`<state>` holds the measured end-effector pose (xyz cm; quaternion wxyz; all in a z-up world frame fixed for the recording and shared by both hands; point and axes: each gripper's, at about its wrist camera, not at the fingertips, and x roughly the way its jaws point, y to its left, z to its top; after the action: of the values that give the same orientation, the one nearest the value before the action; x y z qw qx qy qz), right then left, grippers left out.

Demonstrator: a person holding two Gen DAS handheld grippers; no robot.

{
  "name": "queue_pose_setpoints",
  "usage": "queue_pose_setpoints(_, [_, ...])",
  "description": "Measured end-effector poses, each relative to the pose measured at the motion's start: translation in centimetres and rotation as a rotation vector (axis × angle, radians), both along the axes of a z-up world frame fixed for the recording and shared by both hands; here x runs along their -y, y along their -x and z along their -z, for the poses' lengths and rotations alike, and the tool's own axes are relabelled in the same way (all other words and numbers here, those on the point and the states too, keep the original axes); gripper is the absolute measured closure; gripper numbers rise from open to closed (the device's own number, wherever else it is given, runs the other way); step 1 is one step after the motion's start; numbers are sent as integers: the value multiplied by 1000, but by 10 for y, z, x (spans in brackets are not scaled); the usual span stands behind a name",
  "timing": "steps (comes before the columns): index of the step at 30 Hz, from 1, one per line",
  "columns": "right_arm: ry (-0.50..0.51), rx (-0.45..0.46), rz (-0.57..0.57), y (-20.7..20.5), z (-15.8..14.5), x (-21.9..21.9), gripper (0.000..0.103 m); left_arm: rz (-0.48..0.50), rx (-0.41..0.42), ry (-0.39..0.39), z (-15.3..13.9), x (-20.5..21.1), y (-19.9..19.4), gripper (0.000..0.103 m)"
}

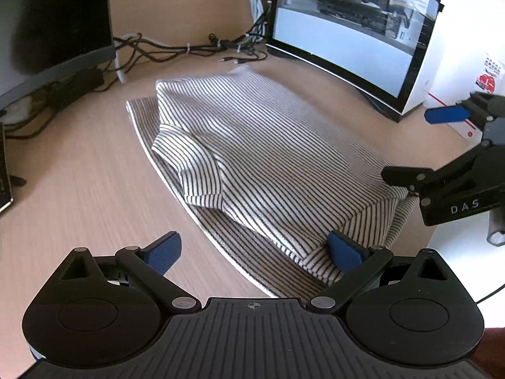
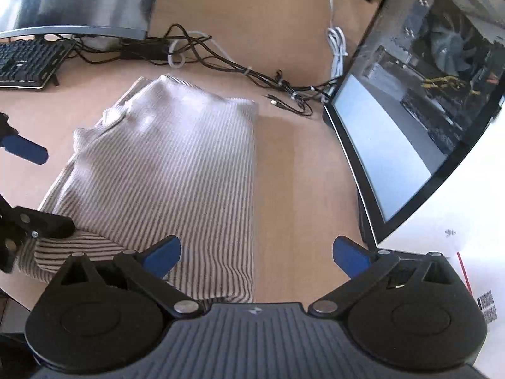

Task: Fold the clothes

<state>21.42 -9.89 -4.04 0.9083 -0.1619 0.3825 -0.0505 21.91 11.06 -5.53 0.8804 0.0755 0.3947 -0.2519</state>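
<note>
Left gripper [image 1: 254,252]: black two-finger tool with blue pads, jaws spread wide, grasping nothing. Its right-hand pad [image 1: 345,251] rests against the near corner of the cloth; the other pad sits over bare desk.

Right gripper [image 2: 255,255]: same build, jaws likewise released and wide apart. One pad [image 2: 162,254] lies over the near hem of the cloth, contact hard to judge; the other hangs above bare wood.

Garment: cream knit top with thin dark stripes [image 1: 268,158], folded into a rough rectangle, flat on the desk between the two tools. A short sleeve is turned over onto the upper layer on one side; a lower layer pokes out along that edge and at the near corner. In the right wrist view the stripes smear with blur toward the far end.

Surface: light wood-grain desk [image 1: 79,189], its near edge cut off by the tool bodies.

Beyond the garment: tangle of black and white cables [image 1: 195,47] along the far side.

To one side: white computer case with a glass side panel [image 2: 410,110], just beside the cloth; internals dim behind reflections.

Other side: dark monitor [image 1: 53,15], cropped by the frame; black keyboard [image 2: 28,61], only partly seen.

Label on case: red print, too small to read.
</note>
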Motion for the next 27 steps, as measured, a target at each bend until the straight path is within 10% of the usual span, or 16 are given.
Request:
queue_pose_setpoints(15, [-20,-11,-211,17,24,35,0,-153,-4,-69,-3,22,13,1])
queue_pose_setpoints(24, [-256,95,-303,1,-21,72,0,-371,-30,-48,-15,12,39,1])
queue_pose_setpoints(27, [-296,98,-335,-17,-16,75,19,-475,-13,-50,-26,2,48,1])
